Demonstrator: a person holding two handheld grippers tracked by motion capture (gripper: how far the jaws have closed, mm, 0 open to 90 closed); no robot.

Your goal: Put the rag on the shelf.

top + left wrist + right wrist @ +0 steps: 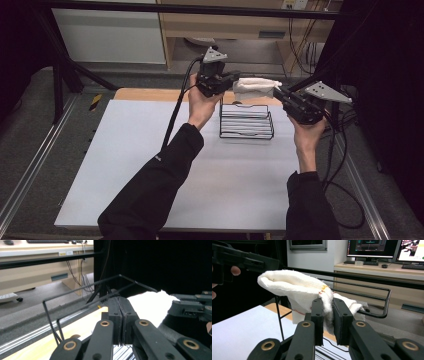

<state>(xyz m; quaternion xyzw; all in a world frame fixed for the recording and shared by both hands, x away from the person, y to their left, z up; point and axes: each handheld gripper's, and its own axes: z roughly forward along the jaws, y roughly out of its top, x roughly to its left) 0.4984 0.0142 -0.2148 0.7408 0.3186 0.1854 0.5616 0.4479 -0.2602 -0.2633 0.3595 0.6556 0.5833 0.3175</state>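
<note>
Above the black wire rack (246, 121), a white cloth (256, 86) is hanging stretched between both grippers. The right gripper (327, 315) is pinching a bunched fold; the left gripper (122, 315) is standing fully closed, and whether cloth is caught in it is hard to make out. Soft and light, the cloth will likely sag, so edges or corners look best to grip.

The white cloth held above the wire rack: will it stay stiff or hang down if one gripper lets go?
The white cloth is probably floppy: it folds and bunches where the right gripper pinches it. It likely weighs little, since it spans to the left gripper with hardly any sag. If one end were freed, it would probably droop toward the wire rack.
</note>
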